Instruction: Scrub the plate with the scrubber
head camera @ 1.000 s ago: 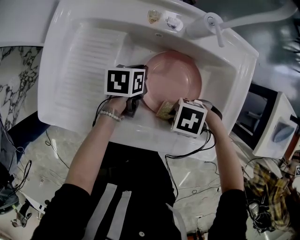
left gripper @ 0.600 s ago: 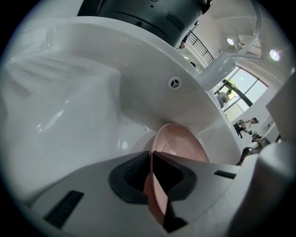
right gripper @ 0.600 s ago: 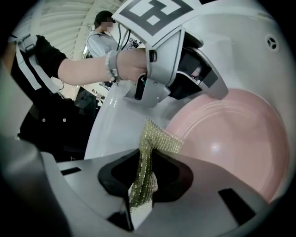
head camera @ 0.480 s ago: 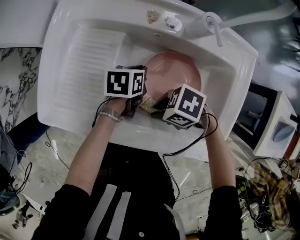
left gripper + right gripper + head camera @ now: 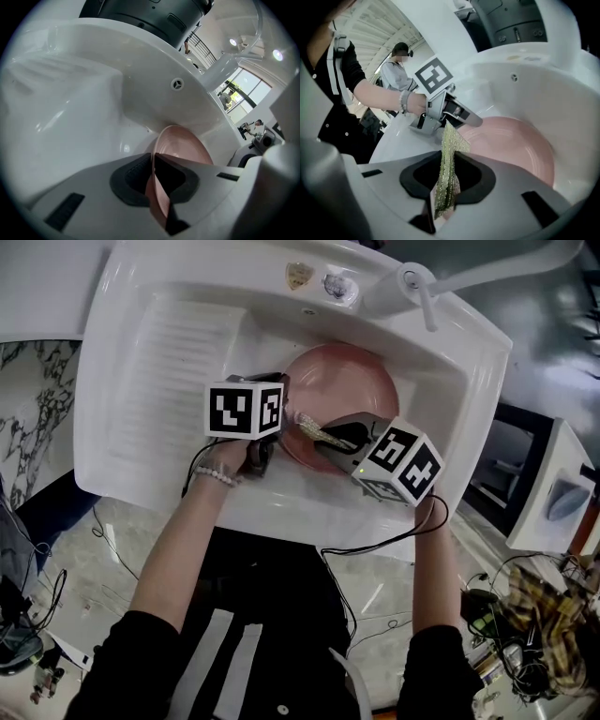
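While the left gripper [image 5: 154,183] stays clenched on the plate [image 5: 352,390] at its 9 o'clock rim in the sink [image 5: 187,352], the right gripper [image 5: 447,180], pinching the scrubber [image 5: 317,431], has swung it from 6 o'clock toward 8 o'clock. Scrubbing looks under way.

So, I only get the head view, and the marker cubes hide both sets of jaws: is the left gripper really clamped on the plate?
Observer: Yes, the left gripper is shut on the pink plate, its rim pinched edge-on in the jaws.
Operator: And the right one?
Observer: The right gripper is shut on the yellow-green scrubber, which sticks out past the jaws towards the plate.
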